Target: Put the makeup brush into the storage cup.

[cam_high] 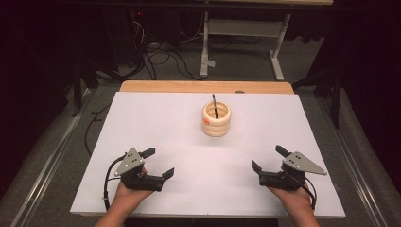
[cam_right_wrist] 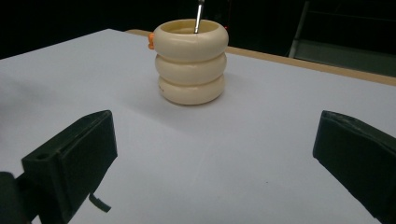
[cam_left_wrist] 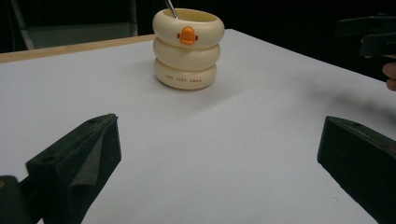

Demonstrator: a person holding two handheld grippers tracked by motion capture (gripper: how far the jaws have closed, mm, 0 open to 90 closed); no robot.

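Observation:
A cream ringed cup (cam_high: 217,120) with an orange duck bill stands on the white table (cam_high: 156,123), in its far middle. A thin pen (cam_high: 214,105) sticks out of it. The left gripper view has the cup (cam_left_wrist: 187,49) ahead, its orange bill facing the camera, and the right gripper view has the cup (cam_right_wrist: 191,61) ahead with the pen (cam_right_wrist: 199,16) rising from it. My left gripper (cam_high: 159,164) is open near the front left. My right gripper (cam_high: 268,158) is open near the front right. Both hold nothing and stand well short of the cup.
A wooden strip (cam_high: 203,87) edges the table's far side. Beyond it on the floor are cables (cam_high: 161,59) and a white desk frame (cam_high: 241,35). My right gripper (cam_left_wrist: 369,35) appears at the upper right of the left gripper view.

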